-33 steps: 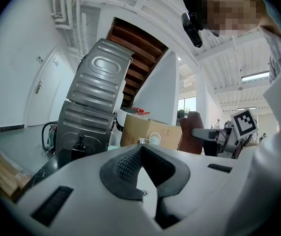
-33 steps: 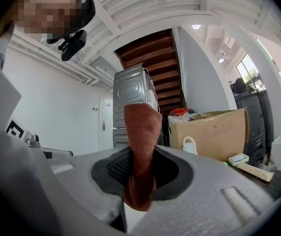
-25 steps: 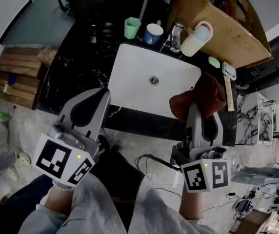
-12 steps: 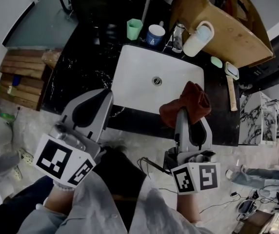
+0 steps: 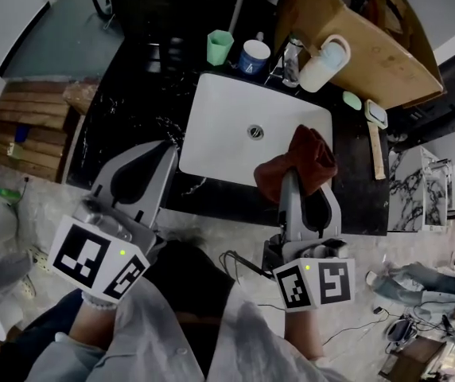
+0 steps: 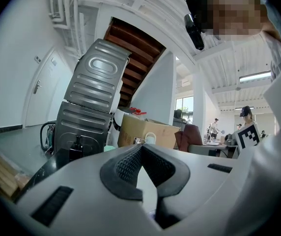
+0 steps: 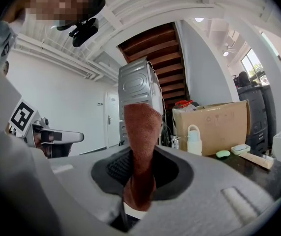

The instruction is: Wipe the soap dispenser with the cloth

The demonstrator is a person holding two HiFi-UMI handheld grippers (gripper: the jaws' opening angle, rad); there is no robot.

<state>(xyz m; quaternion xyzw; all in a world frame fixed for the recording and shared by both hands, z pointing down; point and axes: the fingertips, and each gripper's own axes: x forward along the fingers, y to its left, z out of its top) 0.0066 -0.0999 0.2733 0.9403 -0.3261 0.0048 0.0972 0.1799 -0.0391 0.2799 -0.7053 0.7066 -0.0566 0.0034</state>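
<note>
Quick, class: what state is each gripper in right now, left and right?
Left gripper: closed, nothing between its jaws.
Right gripper: closed on the reddish-brown cloth.

A white sink (image 5: 211,134) sits in a black marble counter (image 5: 124,110). Behind the sink stands a cardboard box (image 5: 355,46). Wooden slats (image 5: 29,126) lie to its left, and pale floor (image 5: 371,249) runs before it. Above it are brown stairs (image 7: 155,43), white walls (image 7: 67,107) and a lit ceiling lamp (image 6: 253,76).
</note>
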